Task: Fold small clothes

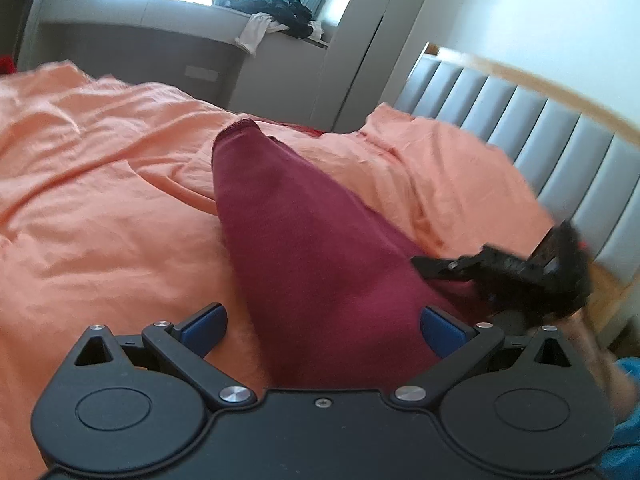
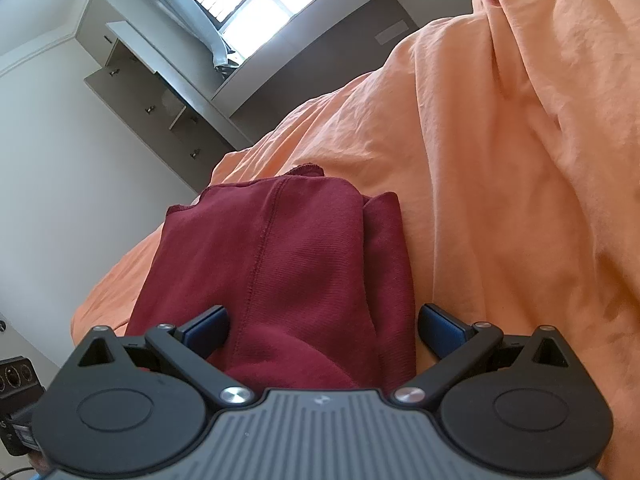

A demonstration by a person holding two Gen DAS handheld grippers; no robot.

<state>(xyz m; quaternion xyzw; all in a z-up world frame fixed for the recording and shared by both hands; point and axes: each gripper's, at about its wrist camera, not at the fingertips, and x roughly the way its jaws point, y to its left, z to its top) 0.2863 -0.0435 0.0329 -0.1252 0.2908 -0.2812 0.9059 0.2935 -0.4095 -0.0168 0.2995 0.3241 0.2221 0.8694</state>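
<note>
A dark red knit garment (image 1: 304,240) lies folded lengthwise on the orange bedsheet (image 1: 100,184). My left gripper (image 1: 323,330) is open, its blue pads on either side of the garment's near end. The right gripper shows in the left wrist view (image 1: 520,276) at the garment's right edge, blurred. In the right wrist view the same garment (image 2: 288,264) shows a seam and a folded layer on the right. My right gripper (image 2: 323,330) is open, straddling the garment's near end.
A grey padded headboard (image 1: 552,136) with a wooden rim stands at the right. A window ledge with a dark clothes pile (image 1: 276,12) lies beyond the bed. Grey cabinets with drawers (image 2: 160,104) stand by the window. The orange sheet (image 2: 520,160) bunches up at the right.
</note>
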